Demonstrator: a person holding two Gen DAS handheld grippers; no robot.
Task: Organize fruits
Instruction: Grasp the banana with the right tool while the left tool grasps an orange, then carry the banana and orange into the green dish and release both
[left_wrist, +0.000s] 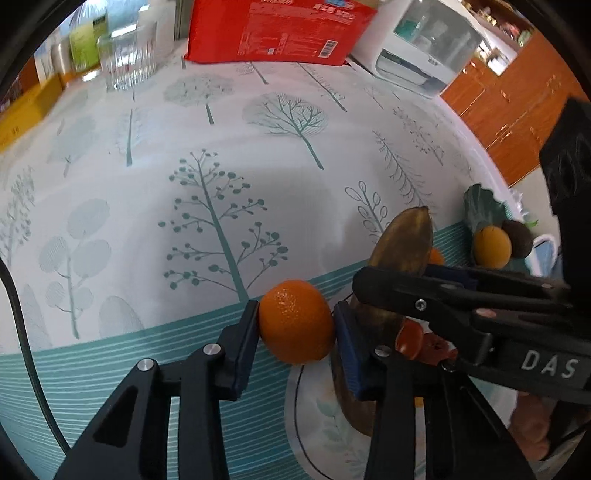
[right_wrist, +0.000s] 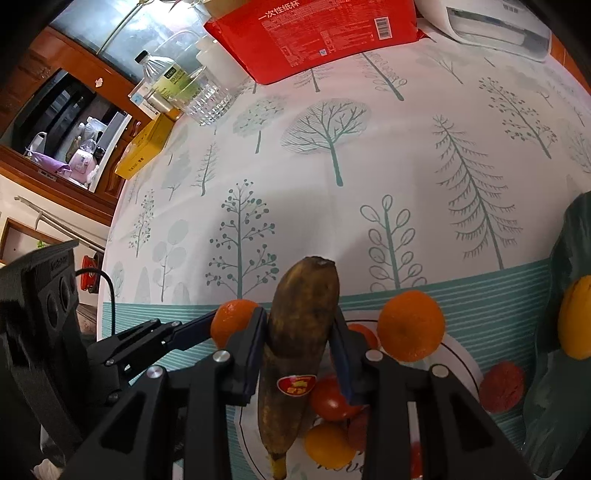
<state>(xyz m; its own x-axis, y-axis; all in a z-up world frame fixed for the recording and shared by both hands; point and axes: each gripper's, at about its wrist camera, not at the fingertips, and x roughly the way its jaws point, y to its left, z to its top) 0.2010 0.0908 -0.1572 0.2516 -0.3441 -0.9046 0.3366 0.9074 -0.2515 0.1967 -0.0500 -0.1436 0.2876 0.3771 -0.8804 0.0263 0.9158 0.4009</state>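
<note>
My left gripper (left_wrist: 296, 325) is shut on an orange mandarin (left_wrist: 296, 322), held just above the table at the left edge of a white plate (left_wrist: 314, 417). My right gripper (right_wrist: 300, 328) is shut on a brown, overripe banana (right_wrist: 301, 332) with a red sticker, held upright over the plate (right_wrist: 461, 354). The right gripper (left_wrist: 391, 284) also shows from the side in the left wrist view, with the banana (left_wrist: 404, 240). The plate holds another mandarin (right_wrist: 410, 325), a tomato (right_wrist: 330, 400), a small yellow-orange fruit (right_wrist: 327, 445) and a red rough-skinned fruit (right_wrist: 502, 386).
A dark green bag (left_wrist: 482, 206) with a yellow fruit (left_wrist: 492, 246) and a brown fruit (left_wrist: 519, 238) lies at the right. At the back stand a red package (right_wrist: 321, 33), a glass (right_wrist: 208, 99), bottles (right_wrist: 162, 79), a yellow box (right_wrist: 144, 149) and a white appliance (left_wrist: 424, 55).
</note>
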